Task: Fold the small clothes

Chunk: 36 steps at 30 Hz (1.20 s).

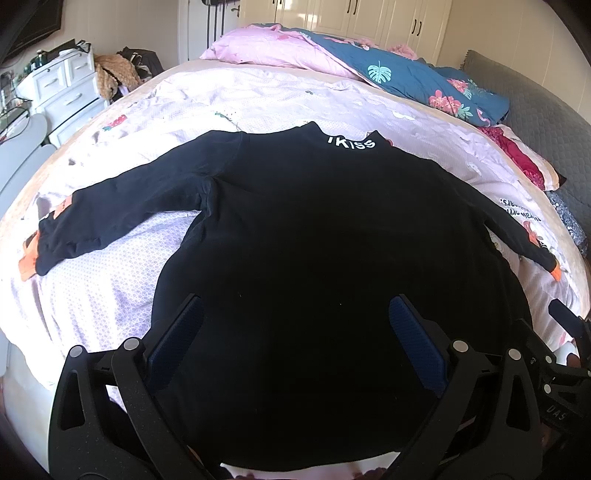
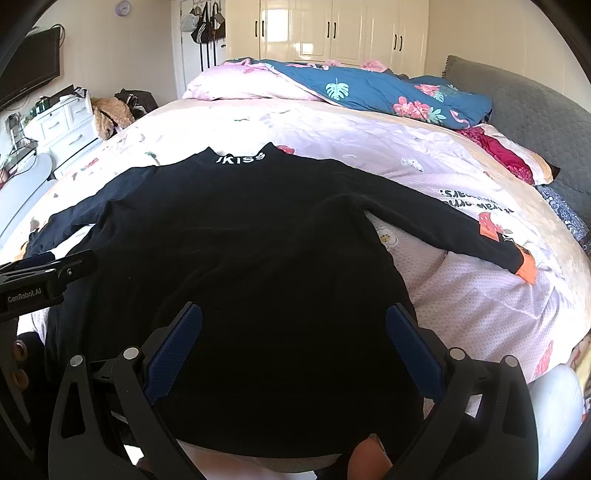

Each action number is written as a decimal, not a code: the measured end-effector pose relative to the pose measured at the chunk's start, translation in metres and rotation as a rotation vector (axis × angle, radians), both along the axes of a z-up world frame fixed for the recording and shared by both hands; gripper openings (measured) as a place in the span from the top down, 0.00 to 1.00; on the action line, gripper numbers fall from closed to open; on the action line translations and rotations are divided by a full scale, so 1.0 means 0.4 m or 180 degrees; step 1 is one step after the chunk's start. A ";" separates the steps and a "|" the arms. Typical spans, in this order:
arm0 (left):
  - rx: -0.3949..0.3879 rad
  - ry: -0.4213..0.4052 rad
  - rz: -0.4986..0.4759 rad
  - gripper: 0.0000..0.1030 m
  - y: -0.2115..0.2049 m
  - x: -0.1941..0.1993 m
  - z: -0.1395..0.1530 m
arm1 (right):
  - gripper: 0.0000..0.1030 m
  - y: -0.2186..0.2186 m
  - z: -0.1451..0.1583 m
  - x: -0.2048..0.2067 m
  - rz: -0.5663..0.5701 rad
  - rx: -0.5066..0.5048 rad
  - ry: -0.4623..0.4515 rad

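**A:** What is on the bed?

**B:** A black long-sleeved top (image 1: 295, 229) lies flat on a pink patterned bedsheet (image 1: 266, 99), collar away from the cameras, white letters across the collar. Both sleeves are spread out to the sides, each ending in an orange cuff. The hem is nearest the cameras, at the bed's near edge.

**A:** Where are the two grippers?

**B:** Both are over the lower part of the top. The left gripper (image 1: 295, 325) has its blue-padded fingers wide apart, with black cloth filling the space between them. The right gripper (image 2: 293, 328) is just the same, fingers spread over the right half of the body. Neither has pinched the cloth. Whether the fingertips touch the fabric is hard to say, since dark pads blend into dark cloth.

**A:** Anything else nearby?

**B:** At the far end of the bed, a blue flowered quilt (image 2: 388, 92) is heaped beside a pink pillow (image 2: 236, 83). A white drawer unit (image 1: 66, 88) stands to the left, and cream wardrobes (image 2: 332, 33) line the back wall.
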<state>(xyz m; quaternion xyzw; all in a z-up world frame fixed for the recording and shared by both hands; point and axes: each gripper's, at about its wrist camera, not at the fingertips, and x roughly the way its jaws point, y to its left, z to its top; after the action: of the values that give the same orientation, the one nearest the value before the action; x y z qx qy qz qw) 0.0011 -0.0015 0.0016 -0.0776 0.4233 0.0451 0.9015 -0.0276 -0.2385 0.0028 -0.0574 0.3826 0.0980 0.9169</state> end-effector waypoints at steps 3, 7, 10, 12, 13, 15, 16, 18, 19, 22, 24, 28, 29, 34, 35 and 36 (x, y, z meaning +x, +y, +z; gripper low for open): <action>-0.0001 -0.0002 -0.0004 0.09 0.000 0.000 0.000 | 0.04 0.001 -0.002 0.002 0.0004 0.0001 0.0006; -0.0003 -0.0005 -0.0006 0.09 0.003 0.000 0.001 | 0.04 0.003 -0.002 0.005 0.0011 0.0006 0.0011; -0.0005 -0.0004 -0.0012 0.09 0.004 0.003 0.000 | 0.04 0.004 -0.004 0.007 0.0013 0.0008 0.0016; -0.0007 -0.0002 -0.0012 0.09 0.004 0.003 0.000 | 0.04 0.004 -0.004 0.008 0.0015 0.0013 0.0021; -0.0008 -0.0002 -0.0015 0.09 0.004 0.004 0.000 | 0.04 0.005 -0.005 0.010 0.0016 0.0015 0.0025; -0.0006 0.0005 -0.0016 0.09 0.004 0.009 -0.001 | 0.04 0.004 -0.006 0.012 0.0019 0.0018 0.0035; -0.0008 0.0005 -0.0013 0.09 0.004 0.012 0.000 | 0.04 0.004 -0.006 0.015 0.0019 0.0018 0.0041; -0.0013 -0.0004 -0.0012 0.09 0.004 0.018 0.002 | 0.04 0.005 -0.004 0.021 0.0014 0.0023 0.0041; -0.0013 -0.0004 -0.0008 0.09 0.004 0.021 0.002 | 0.04 0.004 -0.003 0.024 0.0010 0.0027 0.0047; -0.0014 -0.0011 0.0002 0.09 0.005 0.037 0.008 | 0.04 0.003 0.006 0.044 -0.0008 0.0052 0.0065; -0.0010 -0.0019 0.0010 0.09 0.006 0.048 0.013 | 0.04 0.000 0.013 0.060 -0.0034 0.0067 0.0074; -0.0040 -0.0037 0.0044 0.09 0.011 0.074 0.024 | 0.04 -0.002 0.034 0.097 -0.0075 0.0118 0.0066; -0.0044 -0.0037 0.0055 0.09 0.011 0.082 0.026 | 0.04 -0.001 0.038 0.105 -0.0082 0.0122 0.0071; -0.0028 -0.0018 0.0086 0.09 0.013 0.114 0.036 | 0.04 -0.003 0.064 0.151 -0.0168 0.0180 0.0059; -0.0030 -0.0022 0.0094 0.09 0.014 0.120 0.039 | 0.04 -0.004 0.068 0.159 -0.0180 0.0184 0.0047; -0.0033 -0.0029 0.0107 0.09 0.015 0.128 0.043 | 0.04 -0.005 0.072 0.166 -0.0194 0.0183 0.0038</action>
<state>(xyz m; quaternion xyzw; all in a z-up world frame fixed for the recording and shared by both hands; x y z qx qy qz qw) 0.0521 0.0047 0.0188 -0.0896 0.4180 0.0577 0.9022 0.0389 -0.2405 0.0315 -0.0187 0.3867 0.0814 0.9184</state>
